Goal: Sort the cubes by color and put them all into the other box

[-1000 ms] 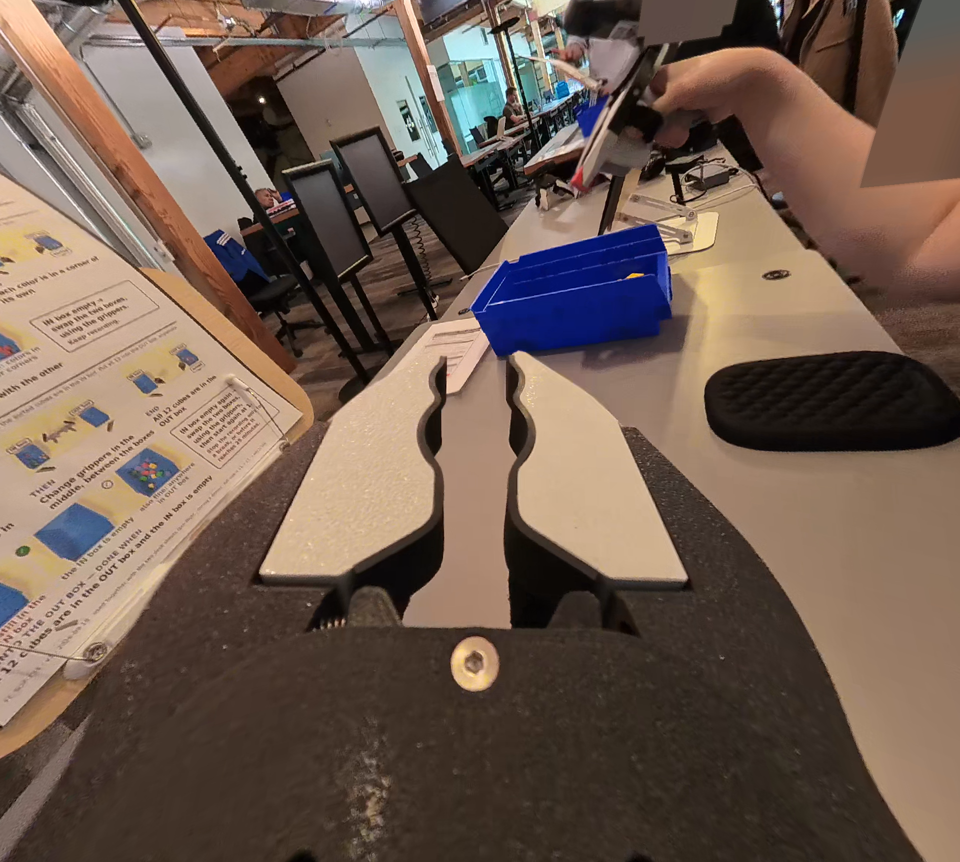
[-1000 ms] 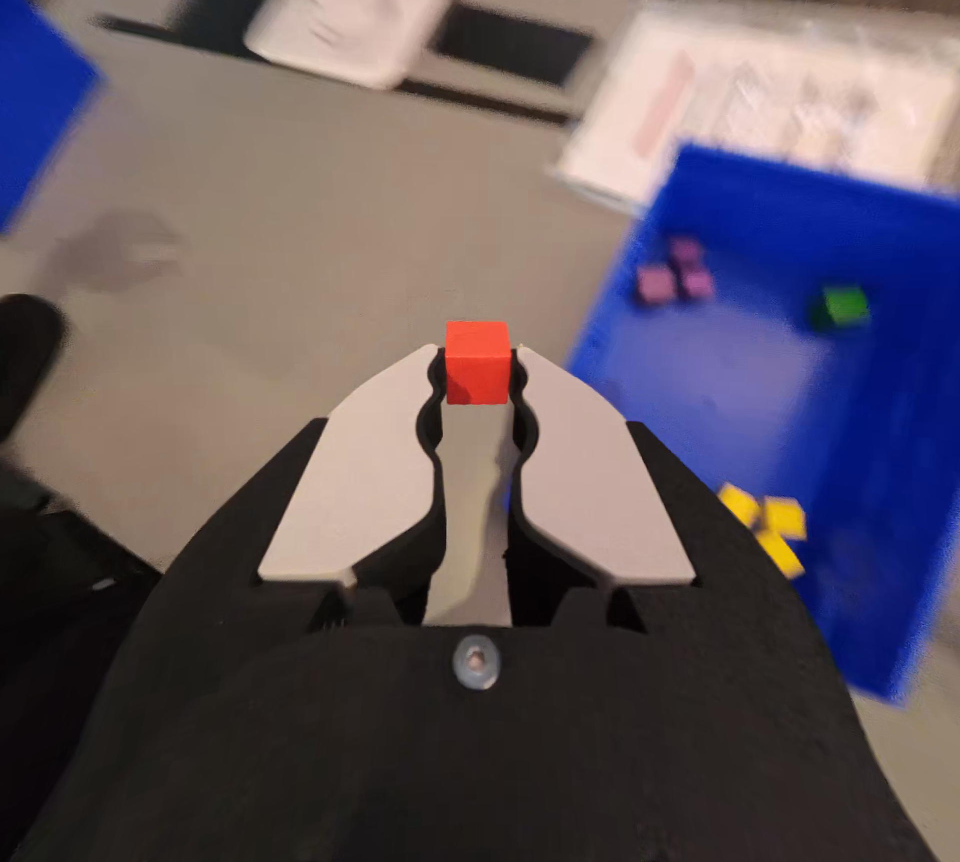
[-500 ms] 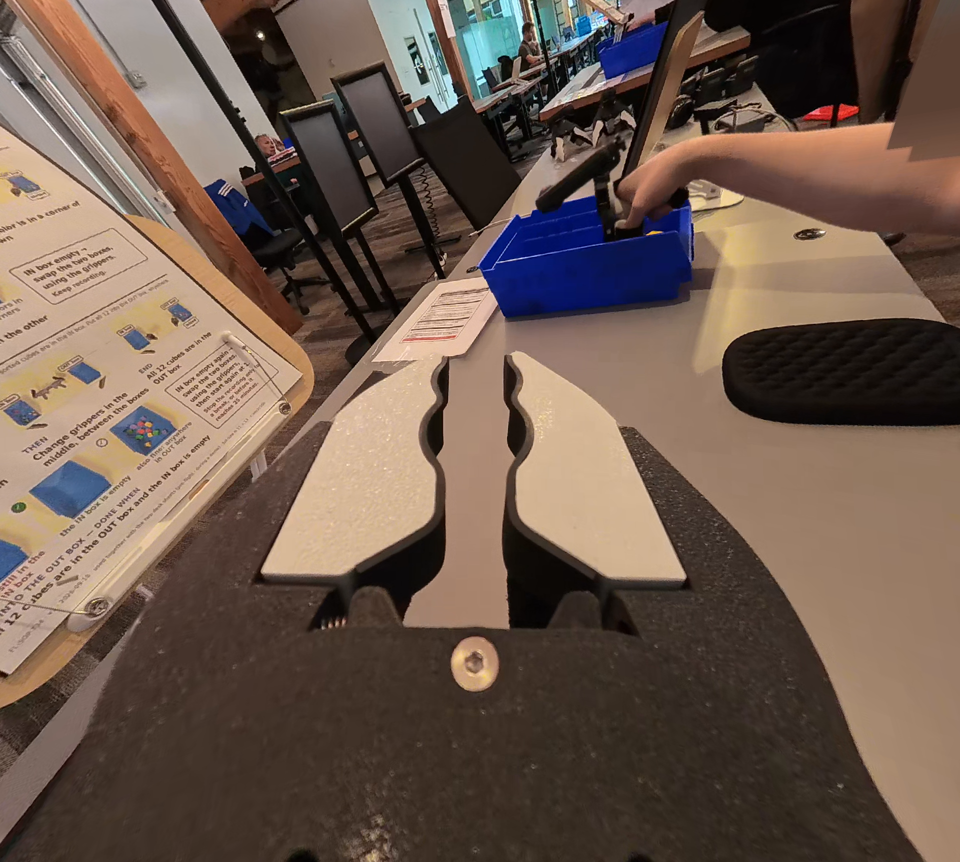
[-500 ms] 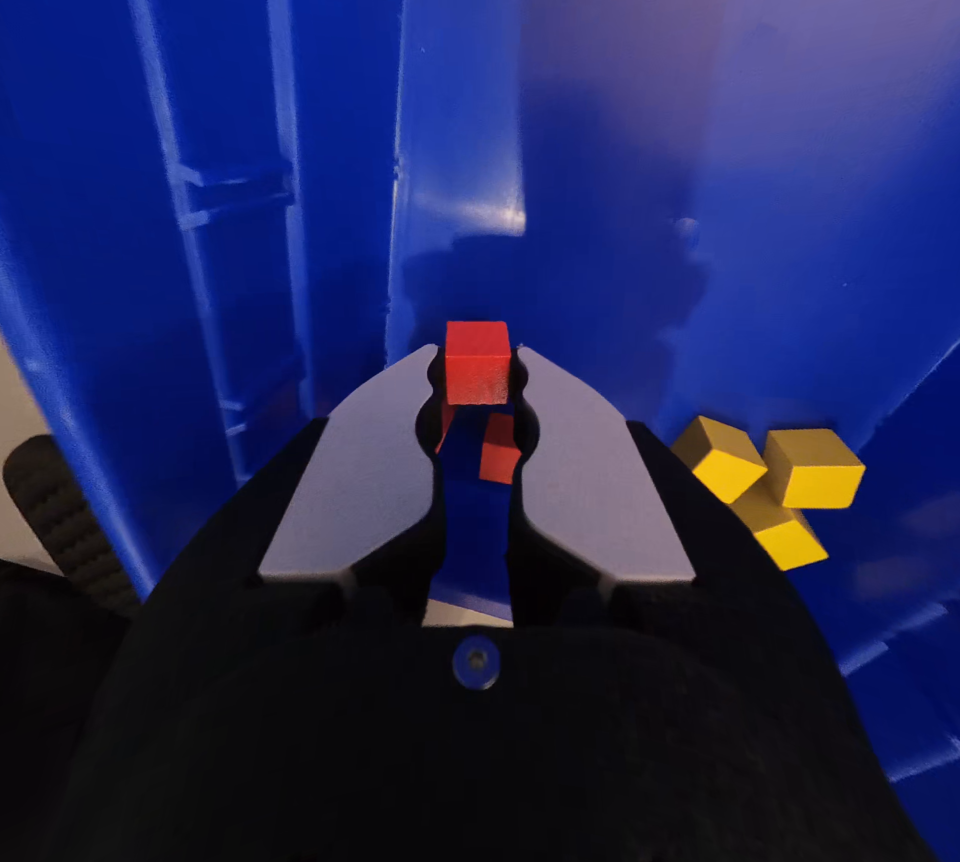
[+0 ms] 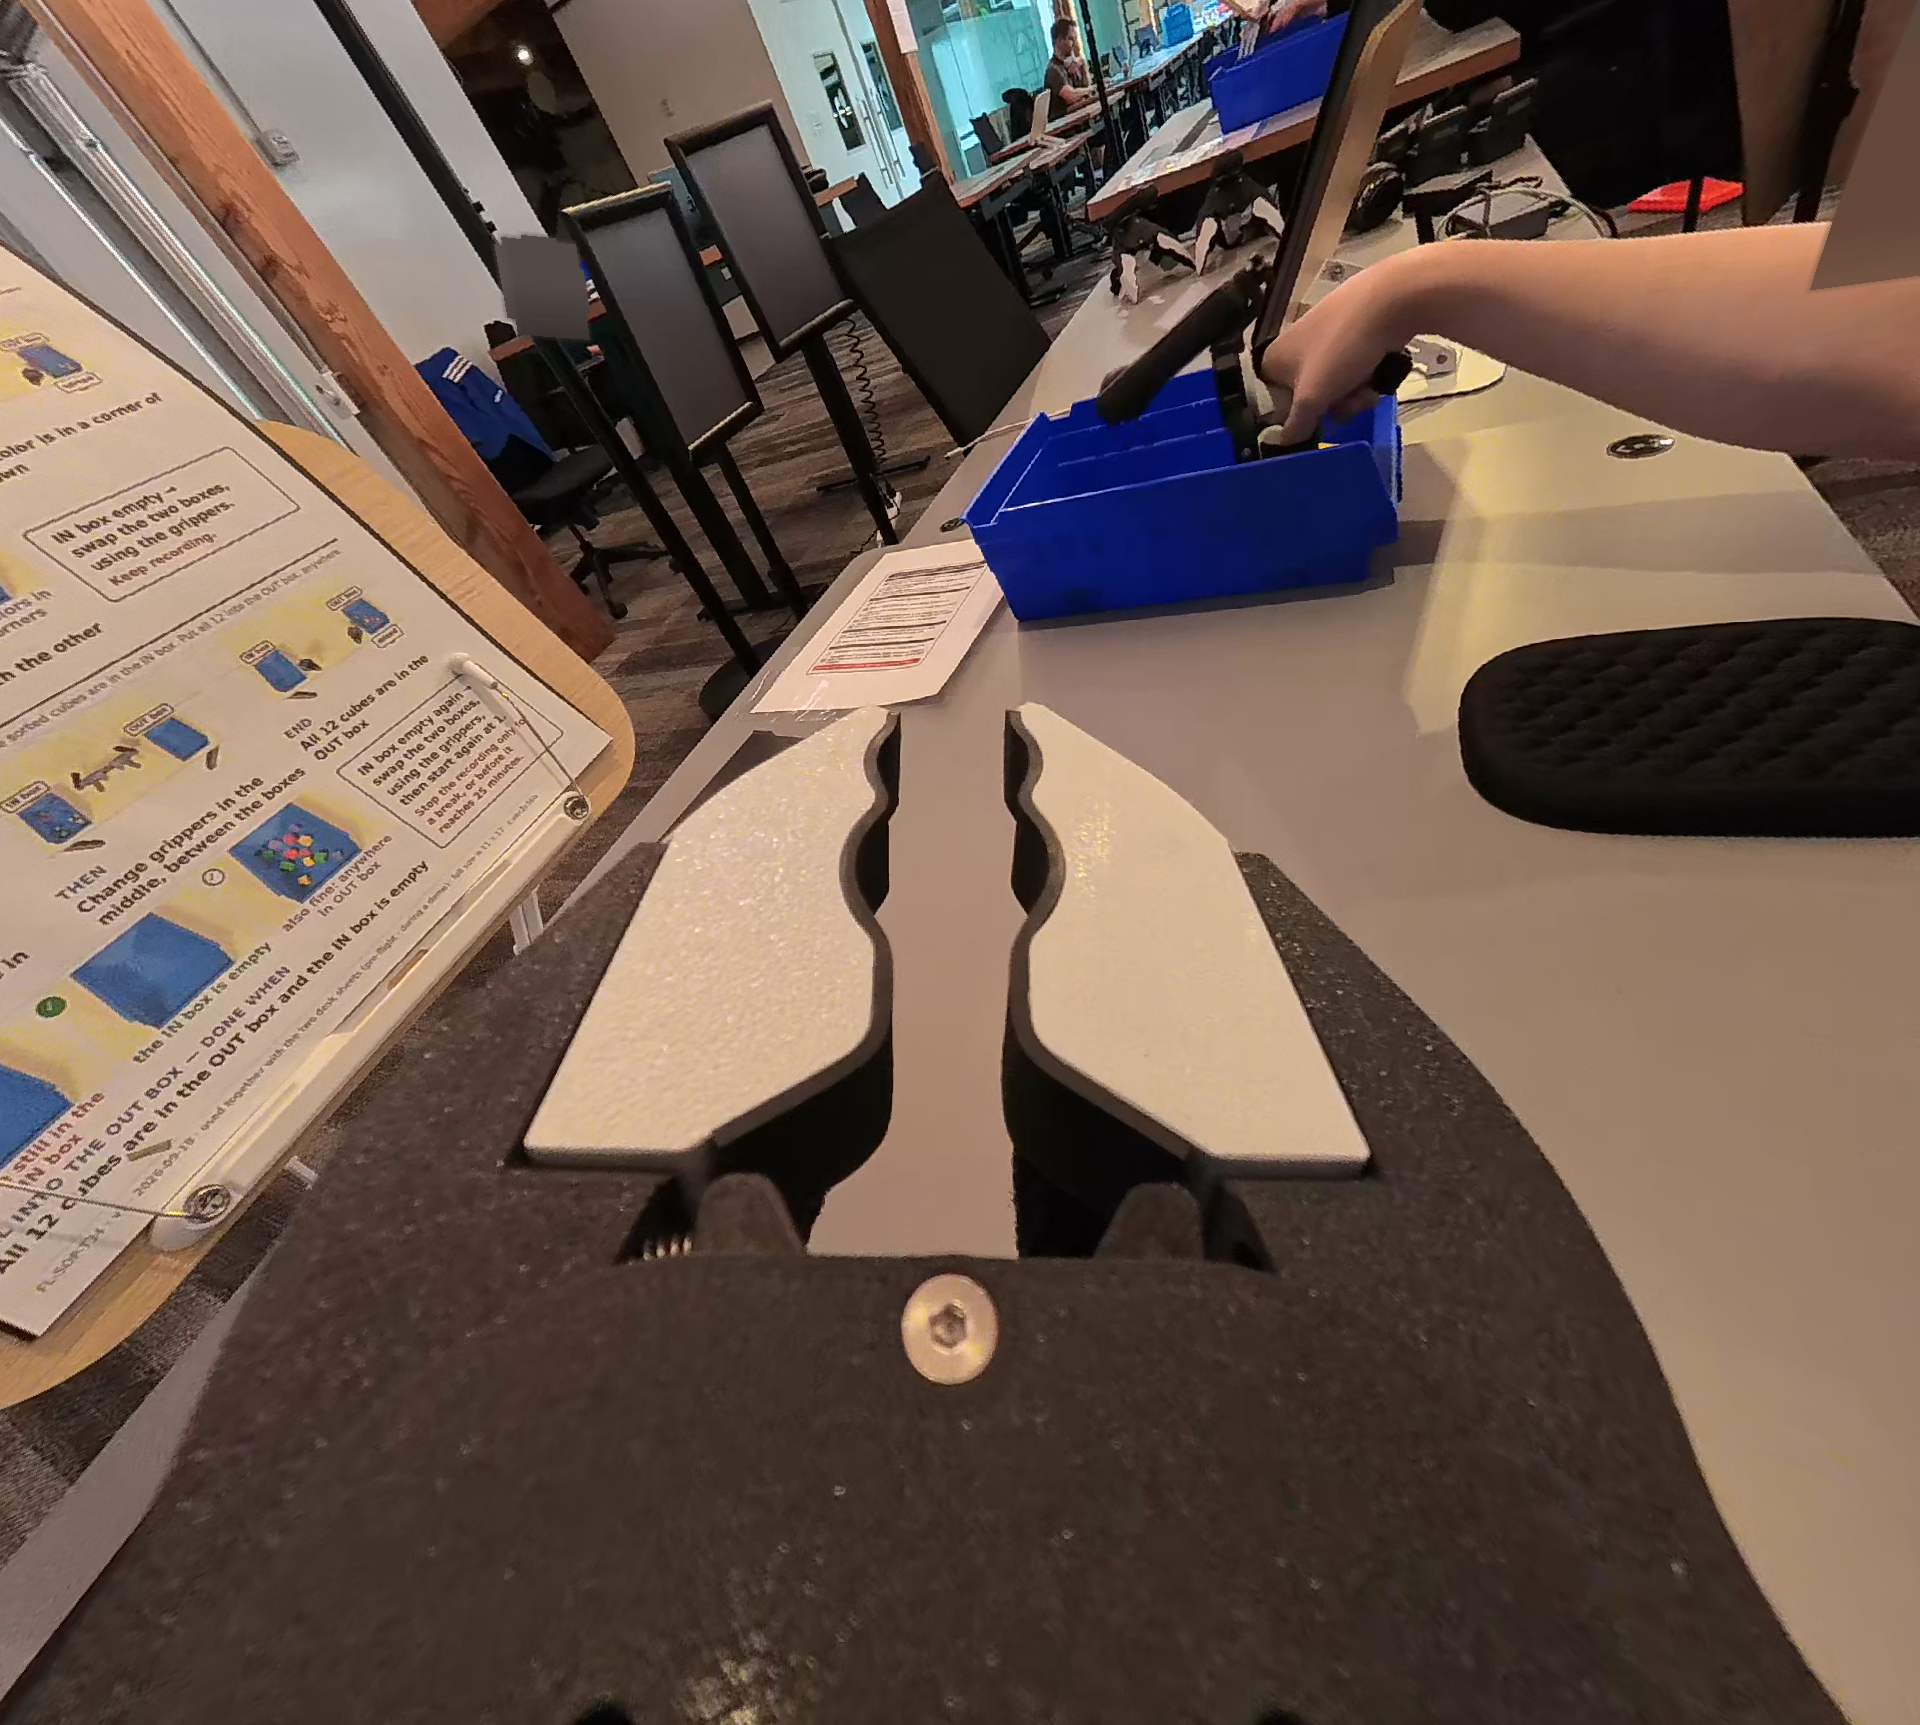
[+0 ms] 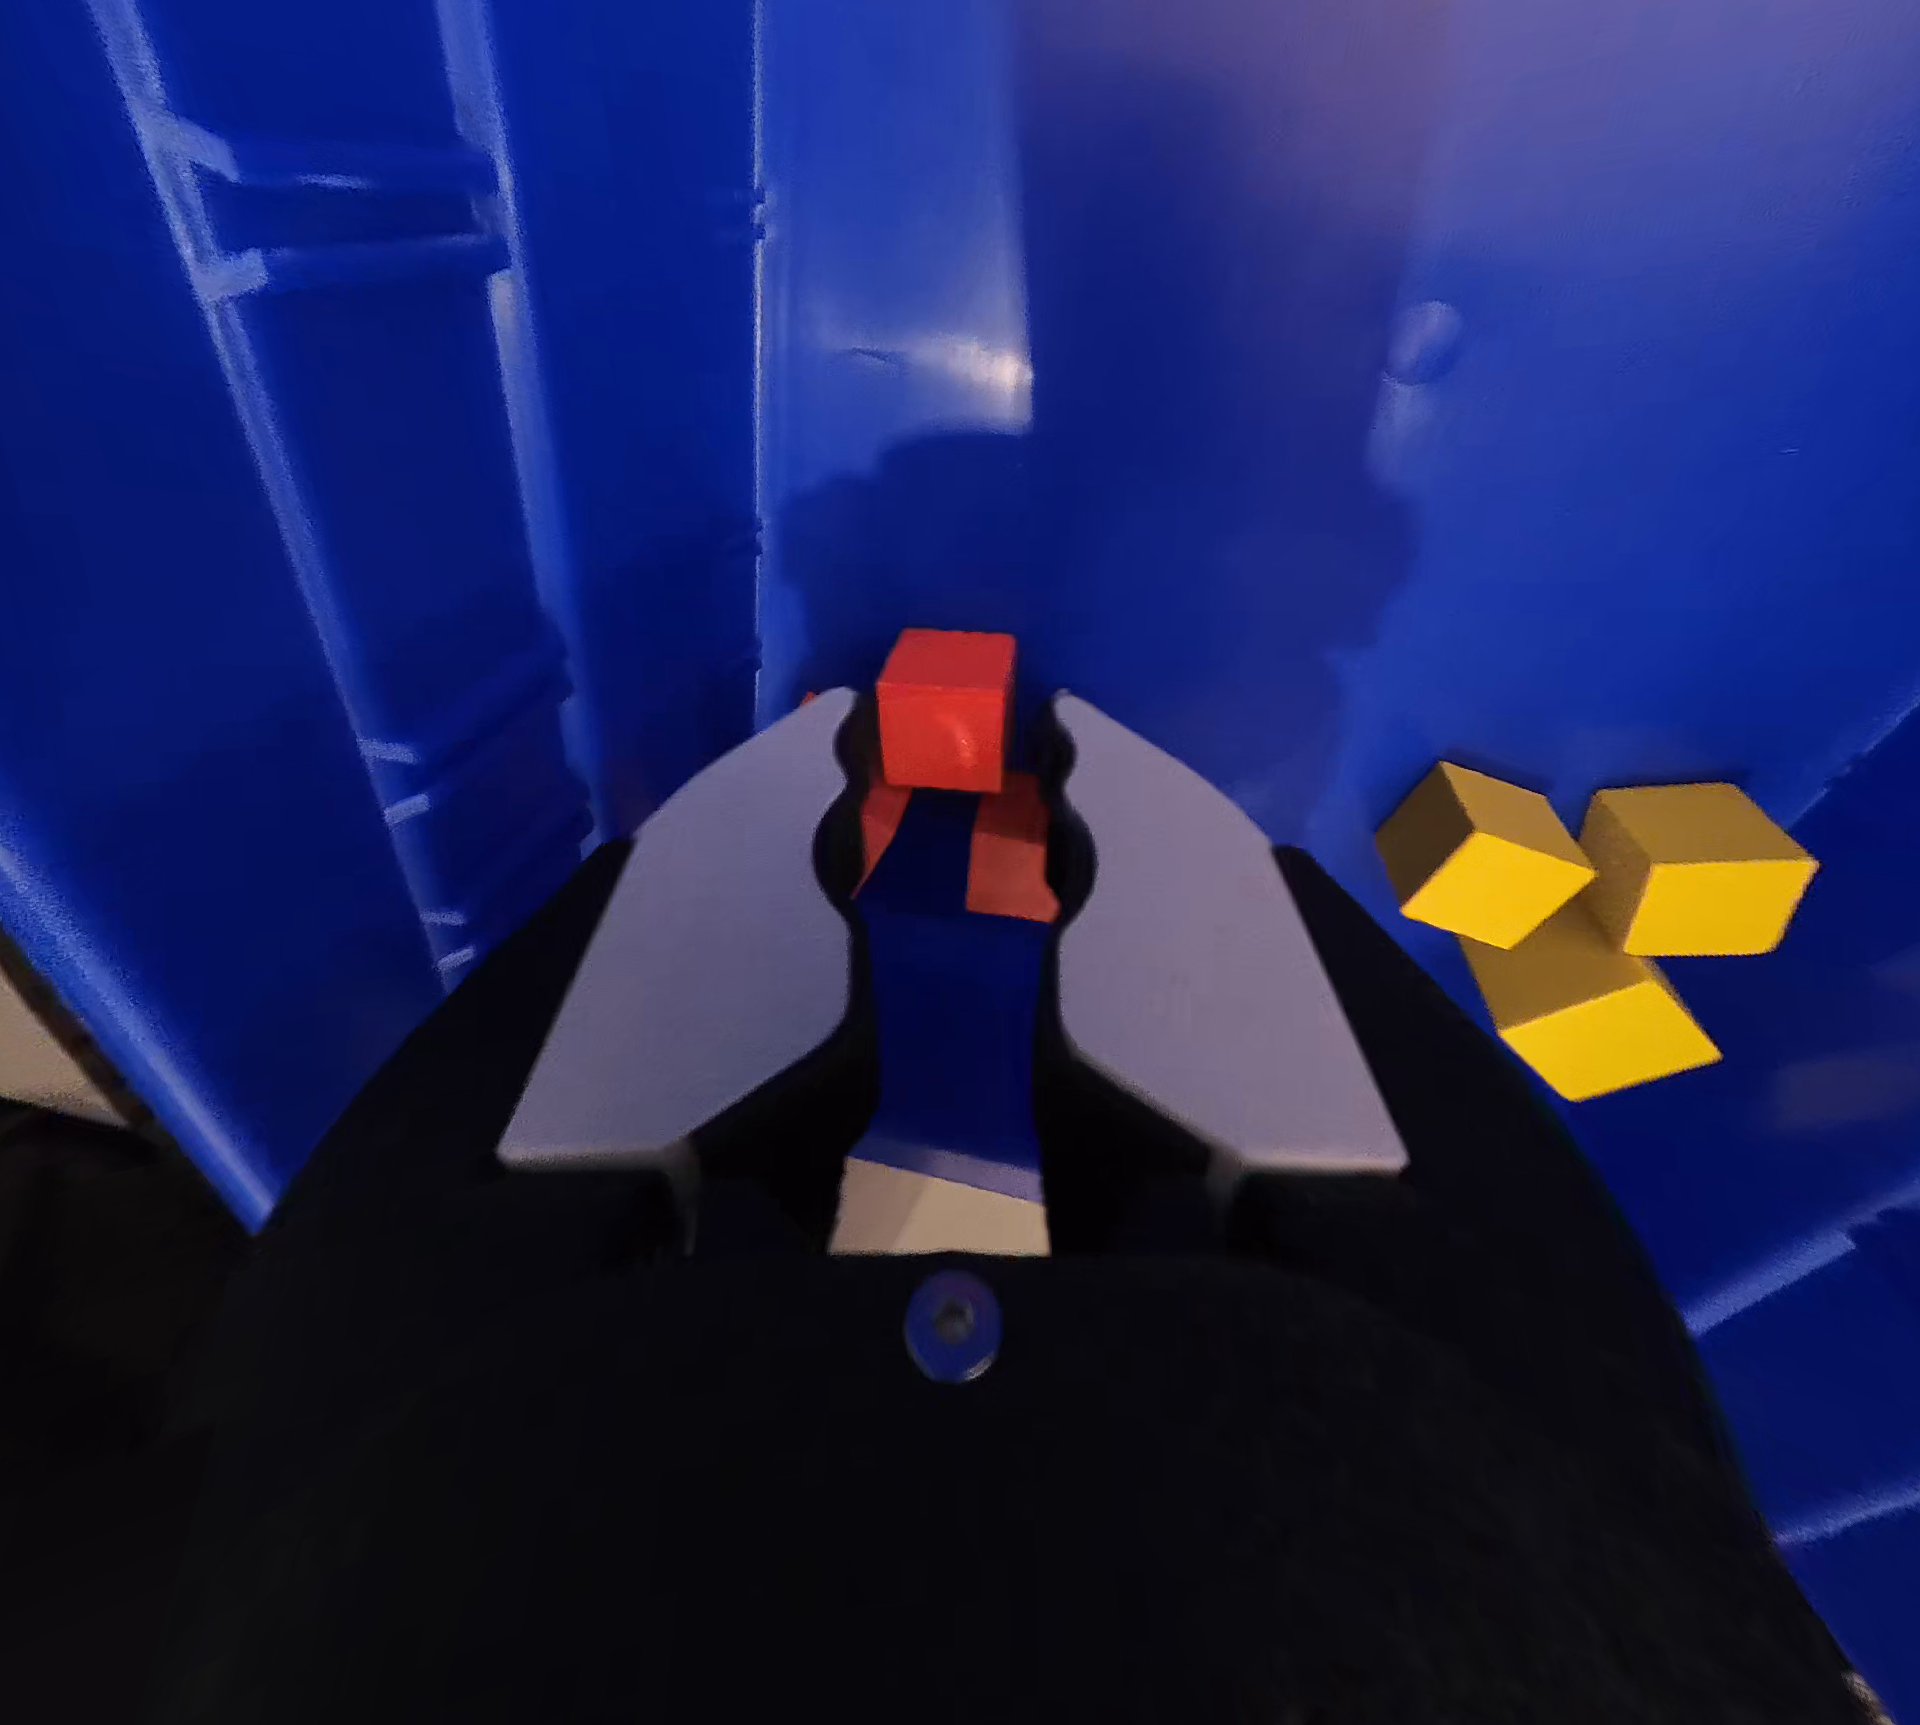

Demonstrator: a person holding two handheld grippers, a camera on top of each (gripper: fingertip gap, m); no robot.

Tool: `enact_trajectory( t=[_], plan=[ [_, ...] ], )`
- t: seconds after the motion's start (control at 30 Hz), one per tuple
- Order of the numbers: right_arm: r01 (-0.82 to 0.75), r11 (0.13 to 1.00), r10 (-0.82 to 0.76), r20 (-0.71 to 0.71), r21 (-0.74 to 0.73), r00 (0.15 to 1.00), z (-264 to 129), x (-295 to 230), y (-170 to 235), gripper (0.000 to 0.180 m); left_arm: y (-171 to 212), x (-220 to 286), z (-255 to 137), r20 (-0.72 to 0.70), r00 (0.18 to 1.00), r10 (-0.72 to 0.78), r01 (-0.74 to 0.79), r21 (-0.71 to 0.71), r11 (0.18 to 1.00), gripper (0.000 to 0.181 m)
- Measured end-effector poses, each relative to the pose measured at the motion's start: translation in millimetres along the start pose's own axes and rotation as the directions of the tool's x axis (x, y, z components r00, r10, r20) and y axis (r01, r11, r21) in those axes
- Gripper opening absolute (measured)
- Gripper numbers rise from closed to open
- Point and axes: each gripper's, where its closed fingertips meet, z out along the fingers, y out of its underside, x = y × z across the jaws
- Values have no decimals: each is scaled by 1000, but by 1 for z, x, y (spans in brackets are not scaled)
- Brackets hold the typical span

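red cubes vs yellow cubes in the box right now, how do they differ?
The red cubes lie in the box's corner, partly hidden by the right gripper; the yellow cubes lie in full view farther right. One red cube sits atop the others between the jaws; the yellows form a loose huddle. Both are same-colour clusters.

A grey table [image 5: 1558, 1000] runs from near to far. On its right side lies a black padded mat [image 5: 1704, 725] with a quilted surface. At the left edge of the table, farther away, lies a white printed sheet [image 5: 899, 626]. At the near left stands a wooden board [image 5: 582, 719] that carries an instruction poster [image 5: 239, 740] with small pictures. Behind it, on the floor at the left, stand dark screens on stands [image 5: 758, 241]. Far away there are more desks, and a second blue box [image 5: 1273, 70] is on one of them.
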Motion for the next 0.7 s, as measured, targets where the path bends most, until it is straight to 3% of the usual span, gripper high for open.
enact_trajectory(
  t=[0.13, 0.27, 0.37, 0.47, 0.6, 0.7],
  plan=[
    [-1, 994, 6, -48, 110, 999, -28, 5, -5, 41, -7, 0, -3, 7, 1000, 3, -3, 19, 1000, 19],
    [-33, 925, 69, -83, 377, 994, -107, -4, -13, 39, -16, -1, -8, 23, 1000, 19, -20, 35, 999, 19],
    [-37, 756, 54, -6, 654, 999, -182, -49, -21, 35, -20, -3, -10, 39, 999, 21, -23, 43, 999, 19],
    [10, 561, -58, 28, 828, 998, -232, -116, -24, 35, -18, -5, -9, 51, 999, 19, -20, 34, 999, 19],
    [78, 396, -300, 49, 915, 953, -239, -216, -31, 34, -10, -11, -7, 83, 996, 27, -26, -6, 1000, 19],
    [248, 397, -480, -31, 884, 877, -225, -263, -47, 33, -11, -19, -13, 125, 991, 45, -37, -65, 997, 20]
  ],
)
